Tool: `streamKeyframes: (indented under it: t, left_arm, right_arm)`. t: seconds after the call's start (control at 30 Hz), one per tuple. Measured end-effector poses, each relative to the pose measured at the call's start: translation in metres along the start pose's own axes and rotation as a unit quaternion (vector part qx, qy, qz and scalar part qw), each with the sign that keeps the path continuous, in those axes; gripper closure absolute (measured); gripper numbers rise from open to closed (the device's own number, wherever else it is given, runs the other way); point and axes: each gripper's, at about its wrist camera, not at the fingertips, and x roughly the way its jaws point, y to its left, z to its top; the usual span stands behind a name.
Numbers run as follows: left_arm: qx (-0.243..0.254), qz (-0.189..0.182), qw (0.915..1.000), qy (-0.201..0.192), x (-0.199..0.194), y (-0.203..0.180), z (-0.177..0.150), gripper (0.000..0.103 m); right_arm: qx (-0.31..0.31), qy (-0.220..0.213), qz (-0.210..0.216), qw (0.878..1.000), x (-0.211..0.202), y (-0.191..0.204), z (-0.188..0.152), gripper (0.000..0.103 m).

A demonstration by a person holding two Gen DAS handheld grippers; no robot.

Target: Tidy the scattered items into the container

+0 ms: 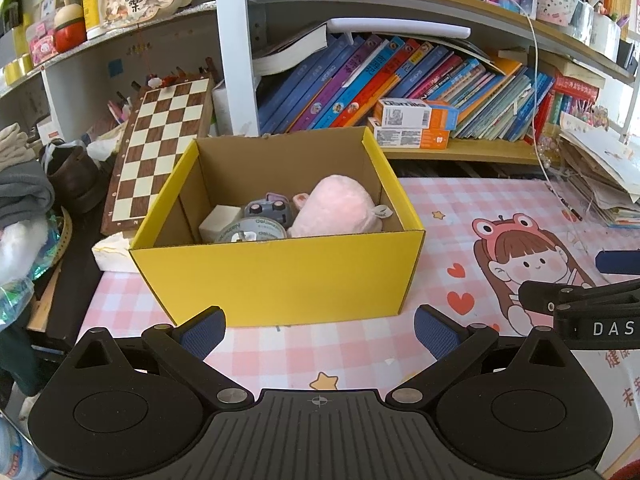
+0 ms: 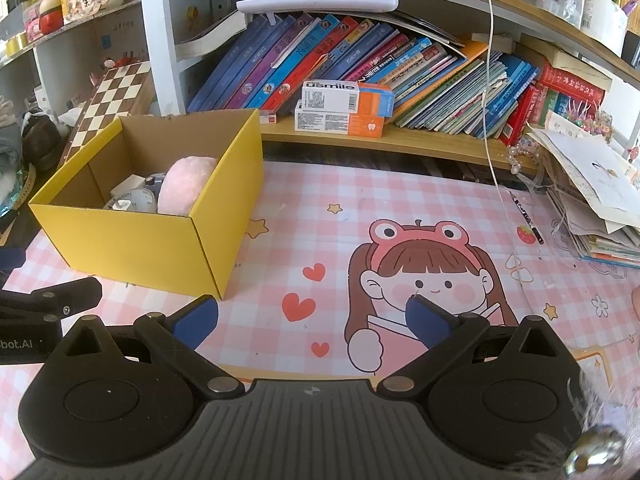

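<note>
A yellow cardboard box (image 1: 280, 276) (image 2: 132, 248) stands open on the pink checked mat. Inside it lie a pink plush toy (image 1: 336, 208) (image 2: 186, 188), a grey tape roll (image 1: 250, 232) (image 2: 140, 200), a small grey-purple toy (image 1: 270, 208) and a white block (image 1: 218, 218). My left gripper (image 1: 320, 332) is open just in front of the box's near wall, nothing between its blue pads. My right gripper (image 2: 314, 322) is open over the mat to the right of the box, also holding nothing. Each gripper shows at the edge of the other's view.
A chessboard (image 1: 160, 148) leans behind the box at left. Shelves of books (image 2: 360, 68) and two toothpaste boxes (image 2: 344, 108) line the back. A paper stack (image 2: 592, 192) sits at the right, a pen (image 2: 528, 220) beside it. Clothes and clutter (image 1: 24, 196) crowd the left edge.
</note>
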Motion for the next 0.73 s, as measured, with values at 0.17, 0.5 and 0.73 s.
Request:
streamKeyframes:
  t: [0.17, 0.5, 0.73]
  left_arm:
    - [0.0, 0.0, 1.0, 0.0, 0.0003, -0.0002, 0.0003, 0.001]
    - [0.001, 0.006, 1.0, -0.008, -0.0011, -0.0023, -0.0008, 0.0]
    - [0.012, 0.014, 0.9994, -0.03, -0.0065, -0.0038, -0.0022, 0.0]
  right_arm:
    - [0.001, 0.0, 0.001, 1.0, 0.0005, -0.0006, 0.0, 0.002]
    - [0.001, 0.002, 0.001, 1.0, 0.0001, 0.0004, -0.0012, 0.002]
    - [0.004, 0.005, 0.004, 1.0, 0.0015, 0.0003, -0.0019, 0.002]
